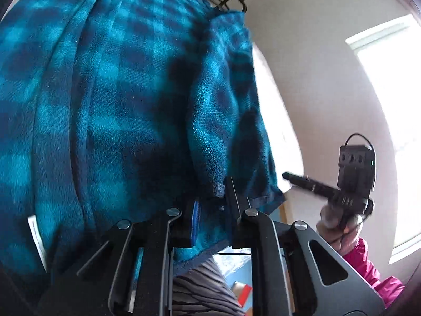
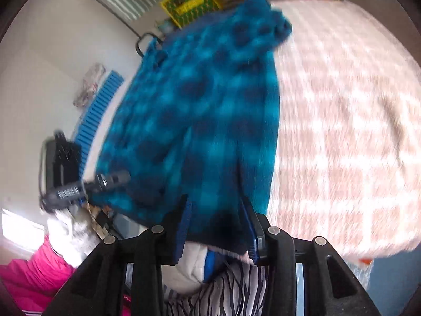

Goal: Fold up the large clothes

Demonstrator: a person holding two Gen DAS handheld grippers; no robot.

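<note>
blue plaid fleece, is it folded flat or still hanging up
Hanging, not folded flat: the blue plaid fleece drapes in loose vertical folds, its lower edge between the fingers of the left gripper and right gripper.

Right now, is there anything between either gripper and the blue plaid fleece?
Nothing visible. The blue plaid fleece already lies between the fingers of the left gripper and of the right gripper, hanging from both.

teal-navy plaid fleece (image 1: 126, 100), pink-white checked blanket (image 2: 342, 131)

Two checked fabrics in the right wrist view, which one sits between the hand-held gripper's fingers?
The blue checked fleece; its lower edge runs between the right hand-held gripper fingers. The pink-and-white checked blanket lies flat beside it, ungripped.
</note>
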